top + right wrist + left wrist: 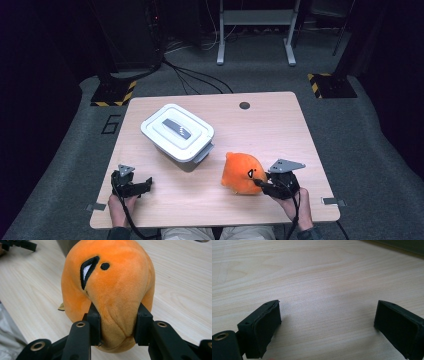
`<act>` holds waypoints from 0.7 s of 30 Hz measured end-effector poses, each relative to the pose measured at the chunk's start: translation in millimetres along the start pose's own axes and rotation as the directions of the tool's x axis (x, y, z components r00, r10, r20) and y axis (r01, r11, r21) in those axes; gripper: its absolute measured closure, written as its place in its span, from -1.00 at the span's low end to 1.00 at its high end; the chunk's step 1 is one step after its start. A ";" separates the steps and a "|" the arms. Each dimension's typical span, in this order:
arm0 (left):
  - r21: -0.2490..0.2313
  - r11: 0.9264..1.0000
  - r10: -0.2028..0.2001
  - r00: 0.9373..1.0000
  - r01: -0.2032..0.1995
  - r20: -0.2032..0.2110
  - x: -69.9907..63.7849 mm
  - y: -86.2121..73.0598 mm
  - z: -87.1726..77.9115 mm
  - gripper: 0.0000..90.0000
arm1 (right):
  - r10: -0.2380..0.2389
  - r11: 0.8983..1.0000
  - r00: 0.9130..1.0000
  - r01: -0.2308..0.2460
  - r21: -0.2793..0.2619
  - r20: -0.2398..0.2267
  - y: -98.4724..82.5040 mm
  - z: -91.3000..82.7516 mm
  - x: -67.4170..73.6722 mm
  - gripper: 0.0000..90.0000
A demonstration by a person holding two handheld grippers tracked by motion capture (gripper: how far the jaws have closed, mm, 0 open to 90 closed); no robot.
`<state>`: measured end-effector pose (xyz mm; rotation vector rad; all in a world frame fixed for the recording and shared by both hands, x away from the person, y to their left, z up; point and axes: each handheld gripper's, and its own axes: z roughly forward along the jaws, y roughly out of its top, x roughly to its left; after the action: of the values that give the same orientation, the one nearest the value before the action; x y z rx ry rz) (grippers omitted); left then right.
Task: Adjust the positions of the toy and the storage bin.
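Orange plush toy at near right of table, pinched in my right gripper, jaws clamped on its side. Left gripper low at near left, jaws wide, nothing between.

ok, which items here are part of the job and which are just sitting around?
In play:
- orange plush toy, squeezed between the jaws of the right hand-held gripper

Lying about:
- white lidded container, closed, apart from both grippers
- left hand-held gripper, jaws open over bare table
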<state>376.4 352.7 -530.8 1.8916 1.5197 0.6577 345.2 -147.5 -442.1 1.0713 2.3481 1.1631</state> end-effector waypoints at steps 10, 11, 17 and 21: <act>-0.002 1.000 -0.001 1.000 0.001 0.000 0.0 0.0 0.1 -0.85 | 0.037 0.999 0.997 -0.035 -0.029 0.066 1.9 -6.2 -14.0 0.43; 0.000 1.000 0.000 1.000 0.000 0.000 0.1 0.0 0.0 -0.85 | 0.037 0.999 0.997 -0.035 -0.029 0.066 1.9 -6.2 -14.0 0.43; 0.002 1.000 0.000 1.000 0.000 -0.001 0.1 0.1 -0.1 -0.85 | 0.056 0.998 0.993 -0.051 -0.048 0.108 4.1 -9.3 -24.2 0.43; -0.001 1.000 0.000 1.000 0.000 -0.001 0.2 0.0 0.0 -0.85 | 0.063 0.997 0.989 -0.056 -0.056 0.134 5.4 -10.7 -28.7 0.43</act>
<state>376.4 352.9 -530.8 1.8913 1.5197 0.6588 361.2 -172.4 -432.7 1.1713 2.1848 1.1282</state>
